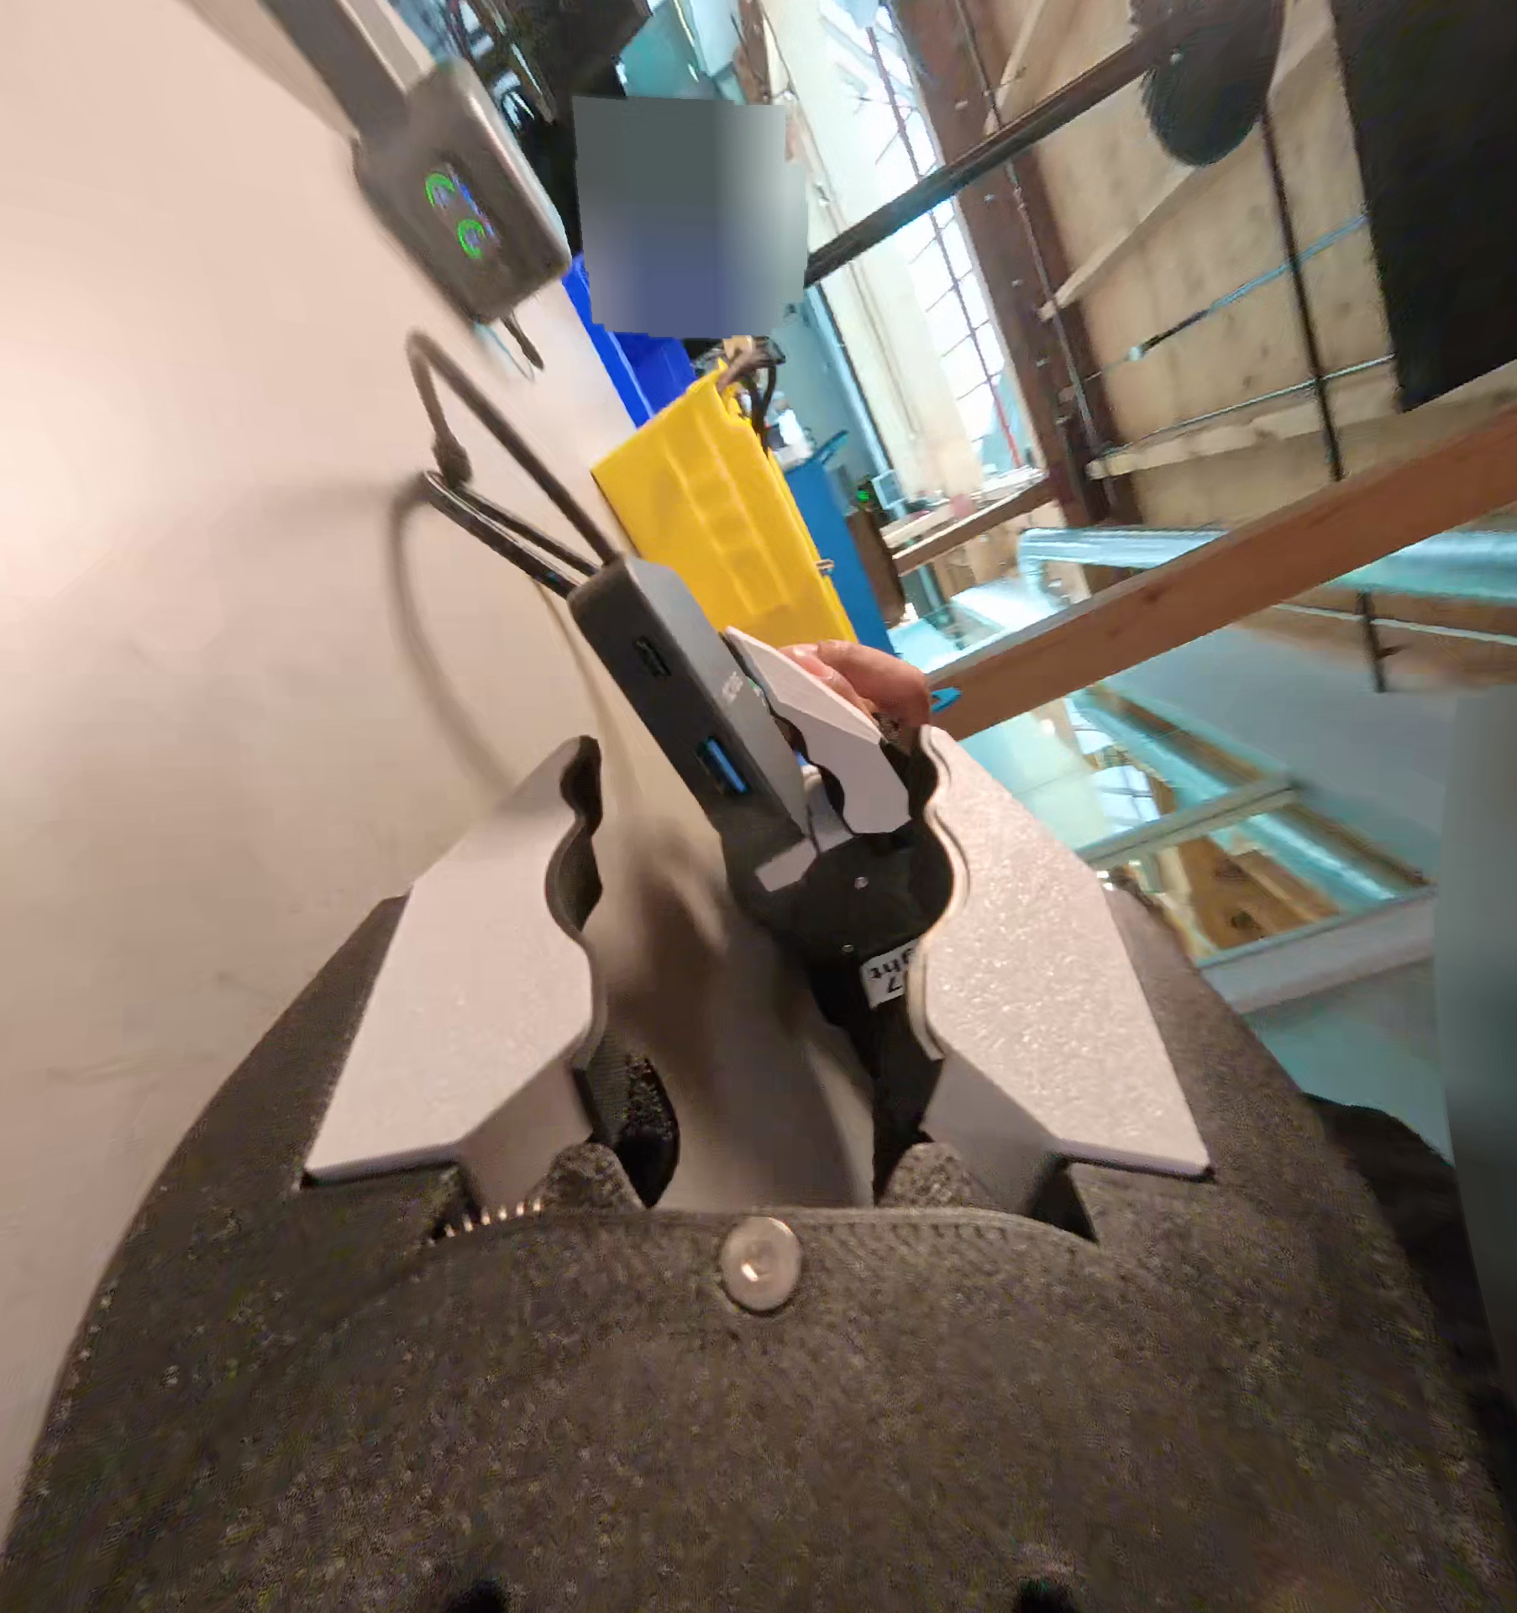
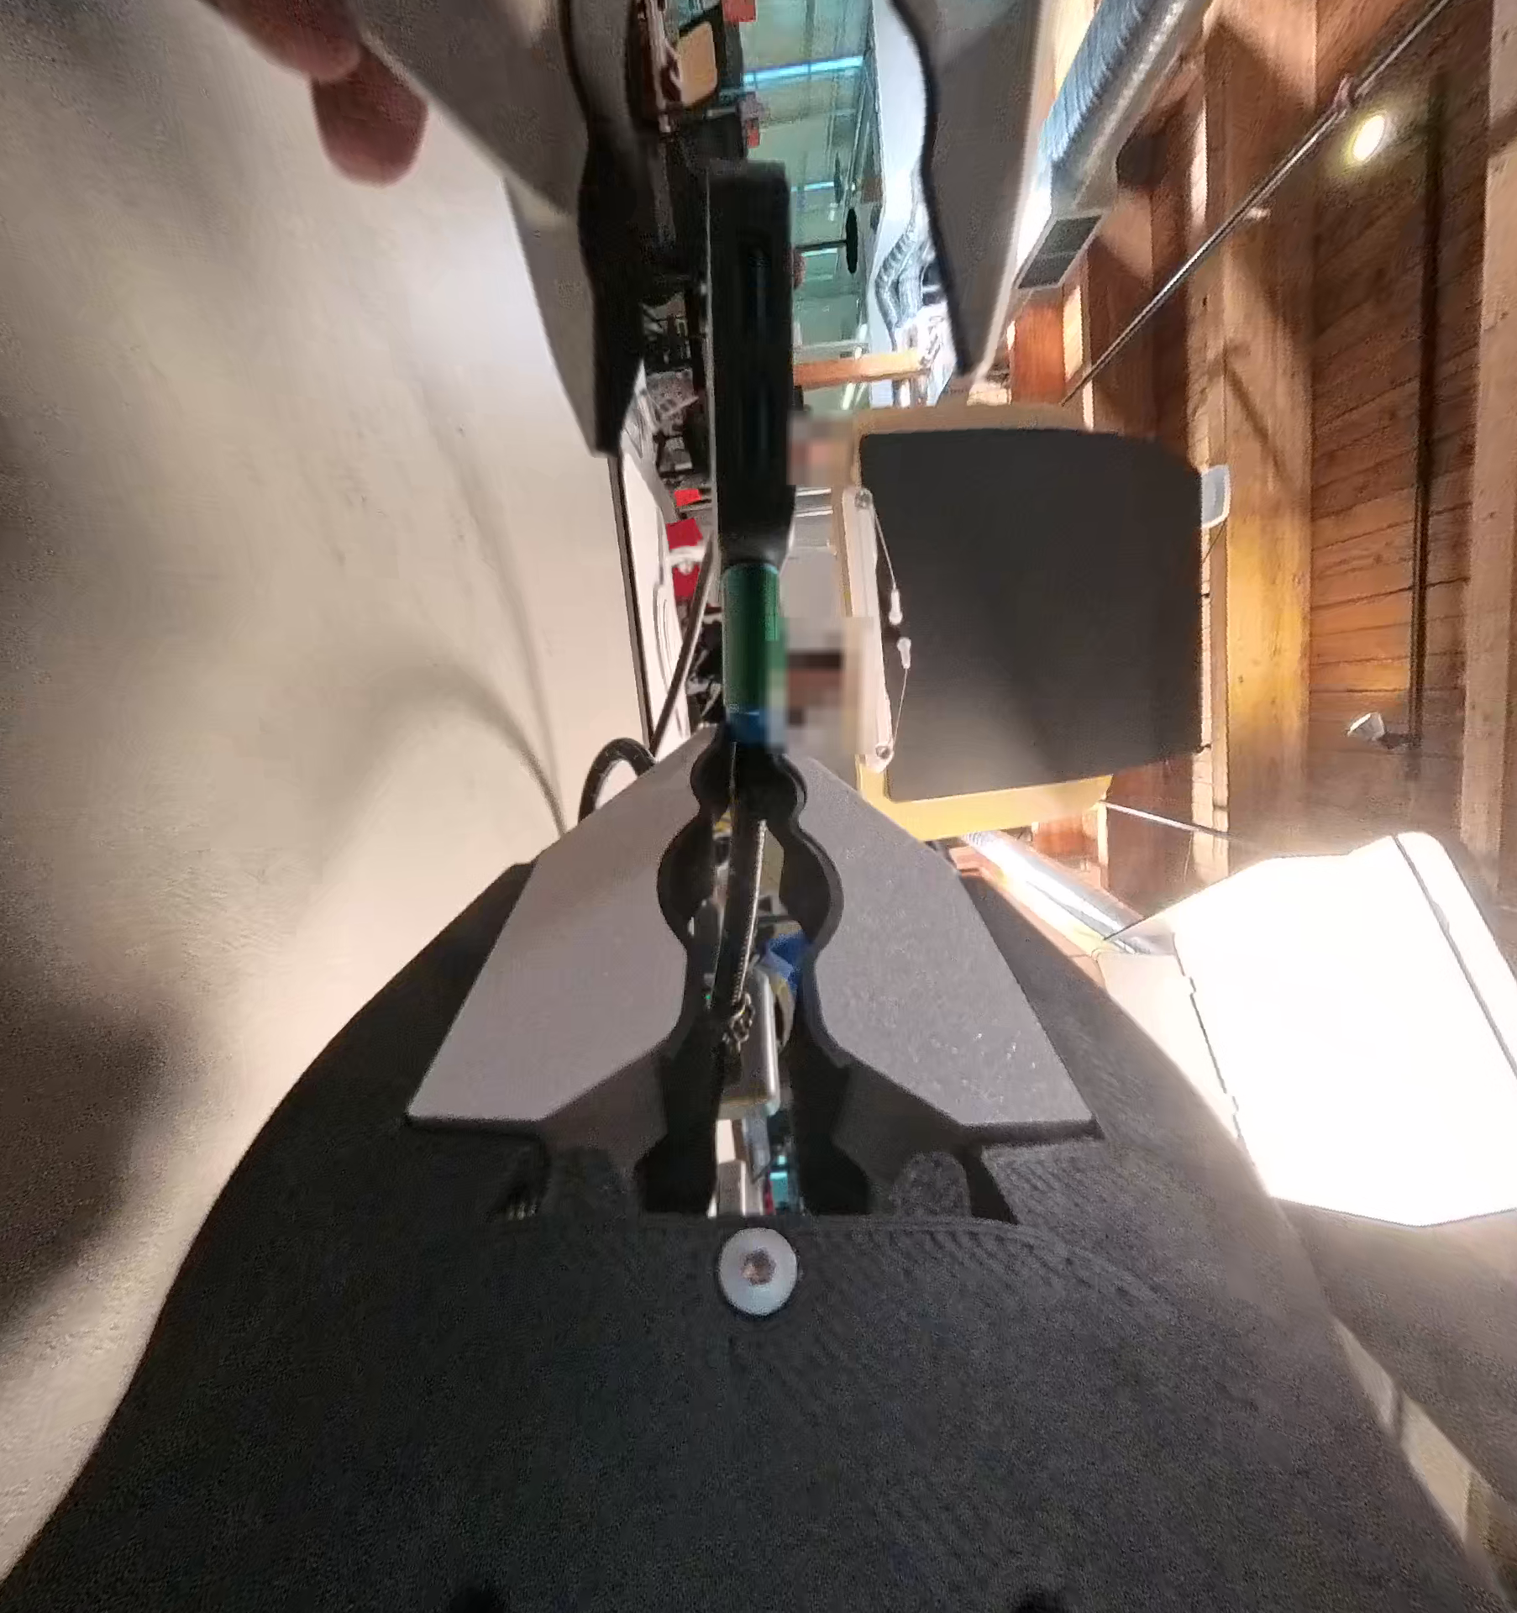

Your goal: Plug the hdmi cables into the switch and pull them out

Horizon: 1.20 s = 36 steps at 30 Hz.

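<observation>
Left tool [image 1: 759, 759] stood wide apart, gripping nothing; matte grey fingers with wavy black inner pads. Right tool [image 2: 748, 768] nearly closed, tips pinched on a thin black HDMI cable [image 2: 742, 899] just behind its green-banded plug [image 2: 751, 641]. Plug met the end of the dark slab-shaped switch [image 1: 676, 689], which was lifted off the pale, smooth tabletop [image 1: 170, 611]. Yellow ribbed bin [image 1: 720, 524] beyond, near the tabletop's far edge.

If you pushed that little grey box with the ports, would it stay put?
Probably not. The switch looks slim and light, so it would likely slide on the smooth table. Its cables might tug it sideways. It looks rigid, not fragile.
</observation>
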Motion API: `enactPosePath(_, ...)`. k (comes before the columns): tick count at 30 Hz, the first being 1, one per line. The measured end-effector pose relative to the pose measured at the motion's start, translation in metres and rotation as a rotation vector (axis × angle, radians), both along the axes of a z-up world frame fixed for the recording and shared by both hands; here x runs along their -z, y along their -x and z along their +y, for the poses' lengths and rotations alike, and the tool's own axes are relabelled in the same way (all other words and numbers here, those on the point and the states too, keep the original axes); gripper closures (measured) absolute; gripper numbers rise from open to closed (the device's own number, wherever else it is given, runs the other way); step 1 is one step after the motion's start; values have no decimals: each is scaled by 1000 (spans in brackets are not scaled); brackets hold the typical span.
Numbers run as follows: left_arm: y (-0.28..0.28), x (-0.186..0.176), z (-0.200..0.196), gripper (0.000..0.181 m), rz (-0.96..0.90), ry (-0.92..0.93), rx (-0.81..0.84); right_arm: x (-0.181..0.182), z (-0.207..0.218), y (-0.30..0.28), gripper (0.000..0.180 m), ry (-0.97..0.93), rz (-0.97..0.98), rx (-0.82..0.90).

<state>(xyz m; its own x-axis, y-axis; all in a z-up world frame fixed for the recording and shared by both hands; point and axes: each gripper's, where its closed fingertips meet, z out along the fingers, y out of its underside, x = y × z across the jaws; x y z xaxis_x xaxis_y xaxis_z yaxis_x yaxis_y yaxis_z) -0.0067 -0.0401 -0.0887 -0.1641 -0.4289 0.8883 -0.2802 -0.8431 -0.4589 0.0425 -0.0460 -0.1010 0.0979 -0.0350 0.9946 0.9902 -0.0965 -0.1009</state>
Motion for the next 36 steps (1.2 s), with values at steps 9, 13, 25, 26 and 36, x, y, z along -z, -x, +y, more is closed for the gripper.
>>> enactPosePath(9,3,2,-5,165,-47,-150,2,2,0,30,170,17,62,-141)
enactPosePath(13,4,9,-5,167,-14,-570,-1,13,-4,36,153,145,207,-197)
enactPosePath(25,6,6,-17,167,-57,-697,54,20,-6,33,171,224,275,-190)
enactPosePath(26,7,6,-18,167,-59,-698,67,20,-8,34,172,239,295,-192)
enactPosePath(36,10,-2,-24,167,-108,-614,111,8,-16,37,172,262,317,-225)
